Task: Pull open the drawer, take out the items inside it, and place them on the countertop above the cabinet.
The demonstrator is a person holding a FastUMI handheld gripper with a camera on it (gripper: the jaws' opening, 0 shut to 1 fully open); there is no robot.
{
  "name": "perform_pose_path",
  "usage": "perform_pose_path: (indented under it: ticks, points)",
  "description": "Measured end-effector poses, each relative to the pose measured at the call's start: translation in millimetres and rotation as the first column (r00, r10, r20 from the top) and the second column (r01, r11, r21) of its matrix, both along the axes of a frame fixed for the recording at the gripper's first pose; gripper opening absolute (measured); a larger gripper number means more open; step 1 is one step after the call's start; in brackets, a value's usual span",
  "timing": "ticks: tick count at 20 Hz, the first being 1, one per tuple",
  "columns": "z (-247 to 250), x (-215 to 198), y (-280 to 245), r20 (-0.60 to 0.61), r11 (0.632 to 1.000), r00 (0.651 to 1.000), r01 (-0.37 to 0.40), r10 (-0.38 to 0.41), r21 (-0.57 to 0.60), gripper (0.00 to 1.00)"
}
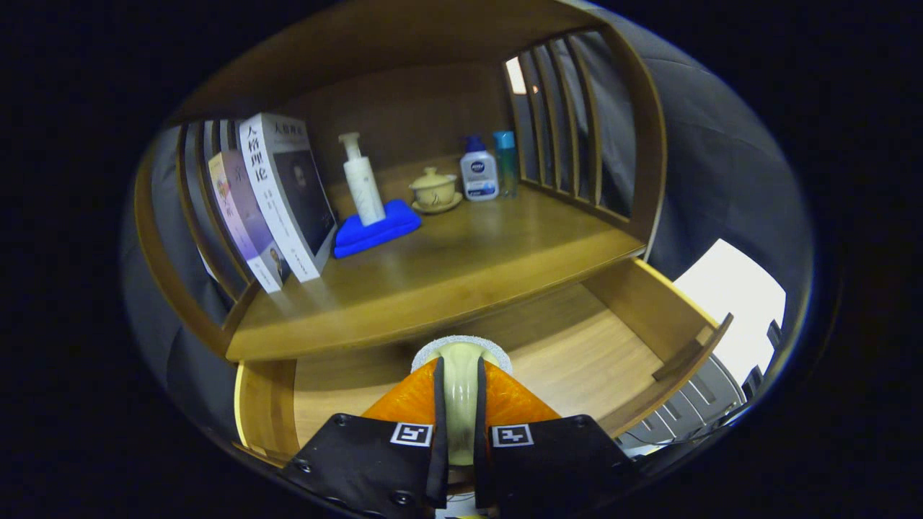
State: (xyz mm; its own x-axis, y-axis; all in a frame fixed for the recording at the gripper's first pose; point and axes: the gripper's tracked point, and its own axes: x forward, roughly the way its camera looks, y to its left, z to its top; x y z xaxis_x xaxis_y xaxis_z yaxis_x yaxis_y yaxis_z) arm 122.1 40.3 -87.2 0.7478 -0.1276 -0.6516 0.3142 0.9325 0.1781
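- Books (277, 194) lean against the slatted left side of the cabinet, standing on the countertop (447, 270).
- Next to them a blue pad (376, 229) lies on the countertop with a white pump bottle (360, 180) standing on it.
- Further right, near the back, sit a lidded cup (434, 189) on its saucer, a white-and-blue bottle (479, 173) and a teal bottle (506, 162) just beside it.
- The front half of the countertop, ahead of these things, is bare wood; that looks like the natural landing spot.
- The drawer (649, 303) is pulled out below the countertop edge, its floor bare as far as can be seen.
- The gripper (460, 389) is above the open drawer, fingers nearly closed, both pressing on a pale cream sponge (461, 360) with a grey scouring face at its far end.
- The sponge stands on edge between the fingers, its long axis running forward along them and pointing at the countertop lip.
- The relation that matters: the countertop lies ahead of and above the sponge, whose far end is just short of the front edge. My guess is the next move needs a lift to clear that lip, then a push forward over the bare wood.
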Motion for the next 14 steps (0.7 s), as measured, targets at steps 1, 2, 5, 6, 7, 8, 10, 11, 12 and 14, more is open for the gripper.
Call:
perform_pose_path:
  ticks: [1, 2, 5, 6, 7, 8, 10, 11, 12, 14]
  points:
    - [8.9, 0.0, -3.3, 0.021, 1.0, 1.0, 0.007, -0.007, -0.003, 0.16]
    - [18.0, 0.3, -7.1, 0.043, 1.0, 0.999, 0.009, -0.009, -0.011, 0.16]
    - [41.6, 6.6, -15.1, 0.094, 0.999, 0.996, 0.015, -0.012, -0.034, 0.16]
    - [46.9, 10.3, -16.3, 0.105, 0.999, 0.994, 0.012, -0.008, -0.038, 0.16]
    - [50.8, 15.2, -17.8, 0.11, 0.999, 0.994, 0.009, -0.004, -0.046, 0.16]
    - [54.2, 20.2, -17.8, 0.122, 0.999, 0.992, -0.001, 0.008, -0.054, 0.16]
    - [56.7, 32.1, -15.5, 0.13, 0.998, 0.991, -0.023, 0.032, -0.065, 0.16]
    - [59.8, 41.0, -14.4, 0.142, 0.996, 0.989, -0.038, 0.048, -0.076, 0.16]
    - [60.7, 48.9, -14.3, 0.146, 0.994, 0.987, -0.051, 0.065, -0.095, 0.16]
    - [60.3, 65.0, -12.3, 0.142, 0.988, 0.985, -0.084, 0.102, -0.128, 0.16]
